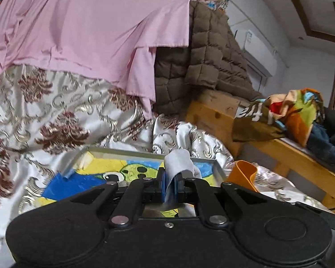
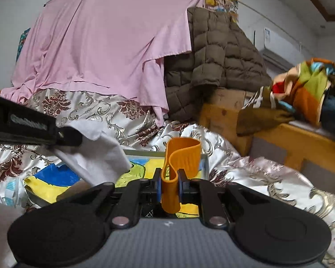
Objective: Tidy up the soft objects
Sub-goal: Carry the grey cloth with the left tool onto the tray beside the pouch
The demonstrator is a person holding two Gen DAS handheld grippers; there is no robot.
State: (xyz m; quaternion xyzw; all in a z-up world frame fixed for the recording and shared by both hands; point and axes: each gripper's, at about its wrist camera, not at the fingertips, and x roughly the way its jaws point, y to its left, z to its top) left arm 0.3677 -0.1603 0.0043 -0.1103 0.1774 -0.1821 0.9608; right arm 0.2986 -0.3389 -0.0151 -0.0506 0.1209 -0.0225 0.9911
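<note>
Readable text: almost none
White letters on crumpled colourful cloth [image 1: 279, 114], partial, roughly "fre"; unclear otherwise.

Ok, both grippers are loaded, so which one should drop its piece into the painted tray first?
Probably left. The left gripper is shut on the grey cloth, directly over the painted tray. The right gripper is shut on the orange piece near the tray's far right corner.

White cloth [image 1: 178, 163] pinched upright, orange ribbed mat [image 2: 182, 158] curled, clamped.
</note>
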